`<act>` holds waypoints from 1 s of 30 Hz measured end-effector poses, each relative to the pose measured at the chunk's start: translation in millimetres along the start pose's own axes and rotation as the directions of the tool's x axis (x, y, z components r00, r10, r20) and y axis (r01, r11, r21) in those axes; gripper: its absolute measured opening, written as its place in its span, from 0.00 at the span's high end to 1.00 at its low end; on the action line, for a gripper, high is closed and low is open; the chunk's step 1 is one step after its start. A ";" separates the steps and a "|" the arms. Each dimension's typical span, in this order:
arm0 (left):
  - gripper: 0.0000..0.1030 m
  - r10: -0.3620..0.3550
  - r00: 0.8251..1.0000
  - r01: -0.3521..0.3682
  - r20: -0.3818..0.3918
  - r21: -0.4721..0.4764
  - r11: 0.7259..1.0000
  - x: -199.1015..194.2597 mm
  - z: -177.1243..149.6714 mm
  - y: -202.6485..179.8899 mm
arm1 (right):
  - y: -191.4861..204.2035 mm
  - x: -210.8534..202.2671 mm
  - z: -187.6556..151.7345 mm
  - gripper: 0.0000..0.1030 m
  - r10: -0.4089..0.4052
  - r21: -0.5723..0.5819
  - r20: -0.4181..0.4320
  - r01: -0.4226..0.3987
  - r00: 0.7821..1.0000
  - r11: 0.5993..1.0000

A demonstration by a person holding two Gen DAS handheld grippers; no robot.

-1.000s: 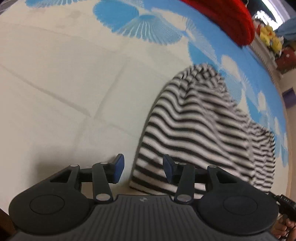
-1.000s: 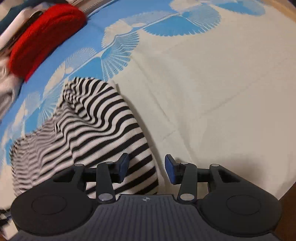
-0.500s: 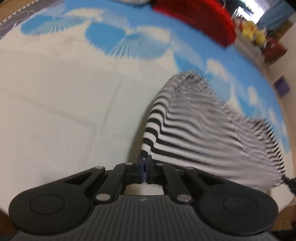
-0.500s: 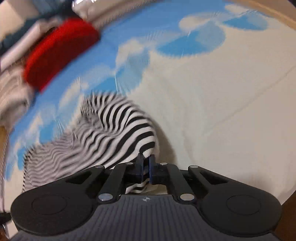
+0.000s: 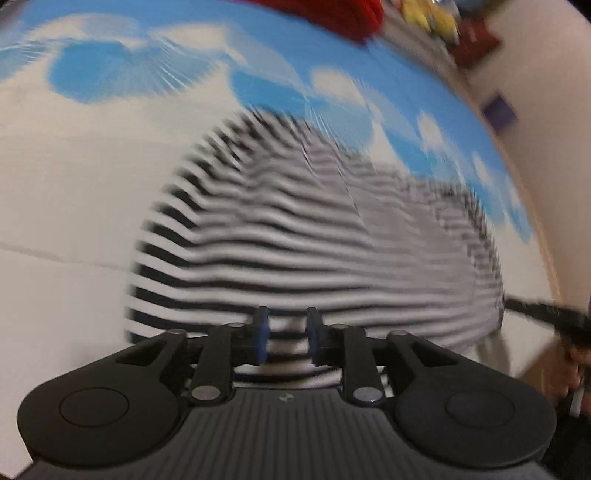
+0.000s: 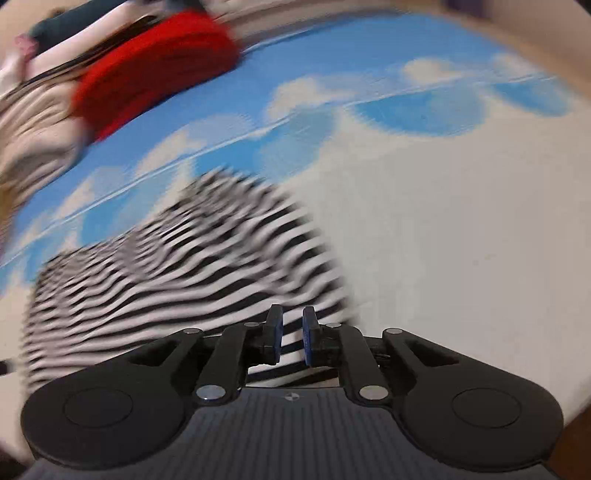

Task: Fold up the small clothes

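Observation:
A black-and-white striped garment (image 5: pixel 314 236) lies on a cream and blue patterned sheet (image 5: pixel 74 206); it also shows in the right wrist view (image 6: pixel 192 266). Both frames are motion-blurred. My left gripper (image 5: pixel 285 334) is over the garment's near hem, its blue pads a small gap apart with striped cloth showing between them. My right gripper (image 6: pixel 291 334) is over the garment's near right corner, its pads also slightly apart with stripes between them. I cannot tell whether either still pinches cloth.
A red knitted item (image 6: pixel 155 70) lies at the far edge of the sheet, with beige and other clothes (image 6: pixel 33 125) beside it. Yellow and red objects (image 5: pixel 443 22) sit beyond the sheet. The other gripper (image 5: pixel 546 314) shows at the right.
Both grippers closed on the garment's near hem half a second ago, then opened a little. The garment now lies spread wider and flatter, and both cameras are moving.

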State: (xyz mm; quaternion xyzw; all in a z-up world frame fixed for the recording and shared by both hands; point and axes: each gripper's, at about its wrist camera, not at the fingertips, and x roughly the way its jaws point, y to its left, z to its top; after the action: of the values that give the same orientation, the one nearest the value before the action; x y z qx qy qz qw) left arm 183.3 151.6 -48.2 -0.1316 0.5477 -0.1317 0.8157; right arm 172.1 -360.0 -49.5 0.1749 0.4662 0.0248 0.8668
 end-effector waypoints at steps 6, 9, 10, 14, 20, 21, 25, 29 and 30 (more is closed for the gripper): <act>0.58 0.180 0.979 -0.176 -0.100 0.044 0.983 35.5 5.2 -13.3 | 13.1 52.8 -8.7 0.90 -0.132 -0.139 -0.217 0.103 0.967 0.985; 0.58 0.130 0.991 -0.131 0.033 0.016 0.991 12.0 14.1 -20.9 | 20.9 44.8 5.5 0.88 -0.099 -0.094 -0.134 0.087 0.986 0.992; 0.58 0.111 0.992 -0.112 0.061 0.004 0.994 10.0 17.6 -24.4 | 23.4 41.2 11.9 0.88 -0.059 -0.075 -0.089 0.052 0.994 0.996; 0.58 0.095 0.990 -0.092 0.100 -0.037 0.995 12.8 32.5 -27.4 | 41.2 43.6 41.8 0.71 -0.043 -0.127 0.083 0.053 0.996 0.990; 0.58 0.070 0.991 -0.065 0.118 -0.052 0.997 27.5 53.6 -30.0 | 74.7 89.8 74.1 0.57 -0.108 -0.263 0.155 0.146 0.982 0.954; 0.58 0.069 0.991 -0.063 0.117 -0.053 0.997 27.7 53.9 -29.9 | 79.8 92.9 70.8 0.57 -0.127 -0.298 0.149 0.167 0.981 0.940; 0.58 0.065 0.990 -0.060 0.122 -0.048 0.997 29.6 61.8 -30.4 | 90.6 121.5 73.8 0.97 -0.184 -0.395 0.138 0.225 0.973 0.891; 0.58 0.086 0.991 -0.082 0.101 -0.042 0.996 43.0 68.5 -30.0 | 68.9 119.0 98.3 0.97 -0.245 -0.186 0.225 0.288 0.943 0.939; 0.58 0.102 0.991 -0.099 0.082 -0.041 0.994 49.2 69.4 -28.2 | 63.5 124.0 101.0 0.97 -0.246 -0.158 0.201 0.280 0.948 0.947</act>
State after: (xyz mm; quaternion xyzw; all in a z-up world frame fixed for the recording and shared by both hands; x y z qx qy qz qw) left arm 263.7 112.6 -55.0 -0.1243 0.5212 -0.0745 0.8410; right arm 332.2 -303.2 -77.1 0.0315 0.4014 -0.0642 0.9131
